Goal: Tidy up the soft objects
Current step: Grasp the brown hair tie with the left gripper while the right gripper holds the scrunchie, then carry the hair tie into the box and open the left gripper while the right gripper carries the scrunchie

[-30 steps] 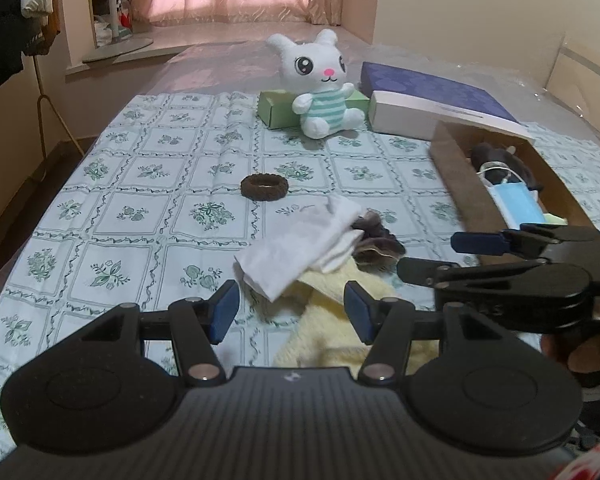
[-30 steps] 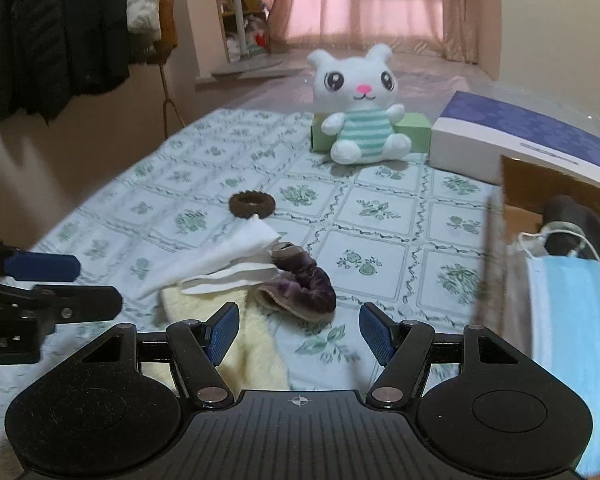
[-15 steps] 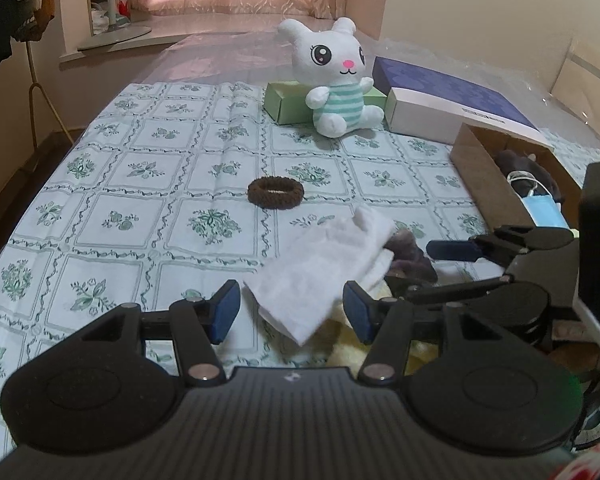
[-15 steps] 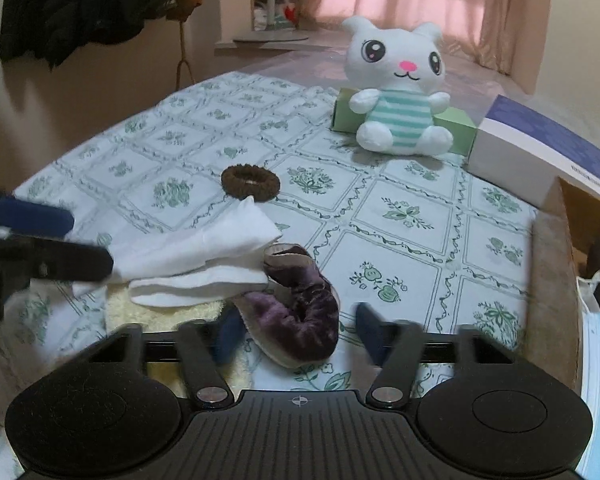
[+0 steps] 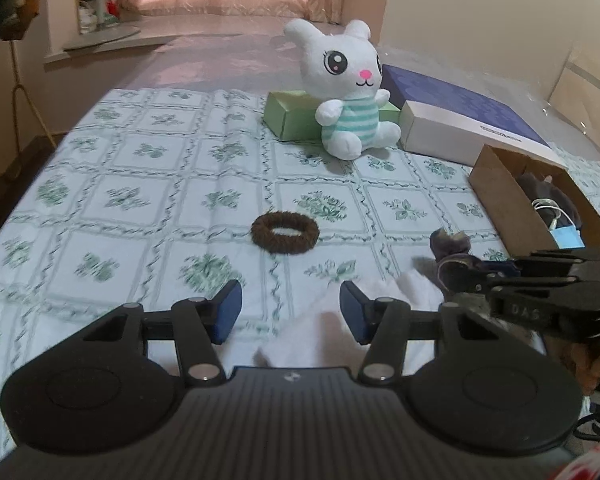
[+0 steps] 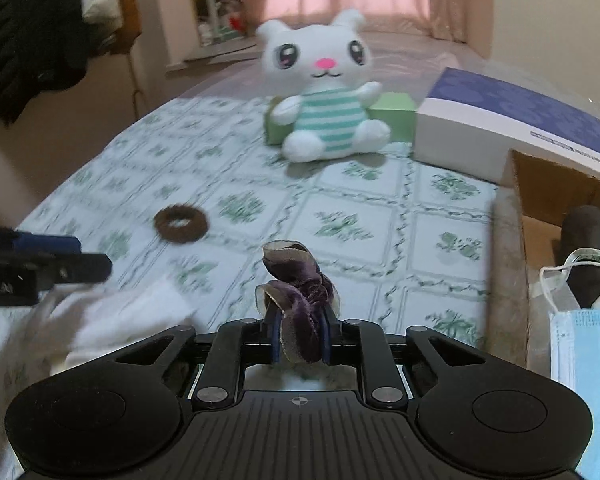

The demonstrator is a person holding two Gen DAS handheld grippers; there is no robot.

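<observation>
On the left, the left gripper [image 5: 291, 312] hovered low over the flowered tablecloth [image 5: 140, 200], its blue pads spread apart and gripping nothing; a corner of the white cloth [image 5: 320, 336] lay between them, but the pads did not press it. Farther away, near the middle of the table, the brown hair tie [image 5: 285, 233] lay flat and alone. Behind it, the white plush rabbit [image 5: 350, 88] sat upright against a green box [image 5: 292, 120]. To the right, the right gripper [image 6: 299, 338] had just been closing, and its jaws now pinched the purple velvet scrunchie [image 6: 300, 292], which stuck up from between the pads. At the far right stood the cardboard box [image 6: 548, 184], with a blue face mask [image 6: 580, 360] and a dark item inside, beside a purple-and-white box [image 6: 500, 132].
</observation>
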